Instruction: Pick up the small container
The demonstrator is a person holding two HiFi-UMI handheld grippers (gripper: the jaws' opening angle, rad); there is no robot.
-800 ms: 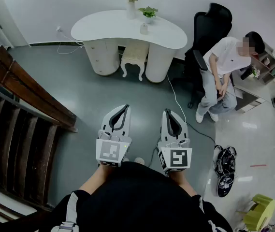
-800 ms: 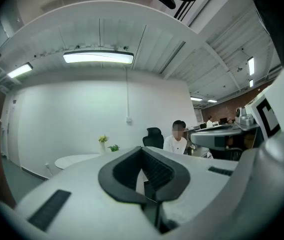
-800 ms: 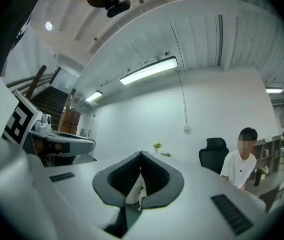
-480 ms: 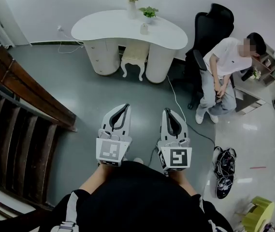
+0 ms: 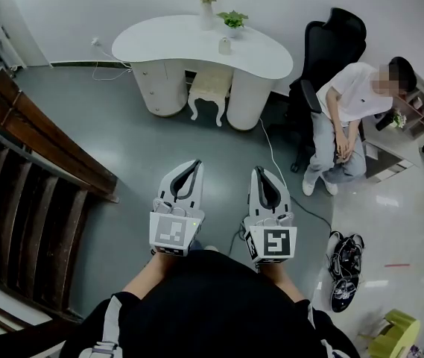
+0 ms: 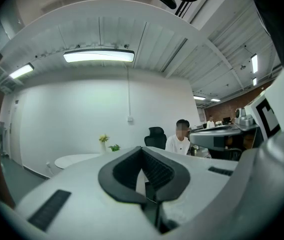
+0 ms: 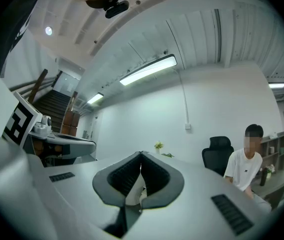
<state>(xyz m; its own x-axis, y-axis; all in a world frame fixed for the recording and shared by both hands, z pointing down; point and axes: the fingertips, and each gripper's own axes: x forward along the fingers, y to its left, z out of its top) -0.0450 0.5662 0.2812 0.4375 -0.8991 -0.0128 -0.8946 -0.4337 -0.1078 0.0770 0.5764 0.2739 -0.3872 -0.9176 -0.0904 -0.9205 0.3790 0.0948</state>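
Where the person's forearms meet the lower edge of the head view, two items sit side by side, level and pointing away: left gripper (image 5: 194, 163), jaws closed tip to tip, nothing between them; right gripper (image 5: 258, 171), jaws likewise closed and empty. Each gripper view confirms this.

Ahead: grey floor (image 5: 137, 148), a cable (image 5: 265, 139) trailing across it. Left: dark wooden staircase (image 5: 25, 200). Right: dark bag (image 5: 343, 263) on the floor; farther, a seated person (image 5: 346, 99) in a white shirt next to a black office chair (image 5: 331, 39).

Far end, against the white wall: white kidney-shaped worktop (image 5: 159, 39), white stool (image 5: 210, 88) tucked under it. On the worktop — small container (image 5: 224, 45), white, upright, toward the right half; potted plant (image 5: 233, 19) just behind it; vase of yellow flowers (image 5: 207, 4) beside that. Container well apart from both grippers.
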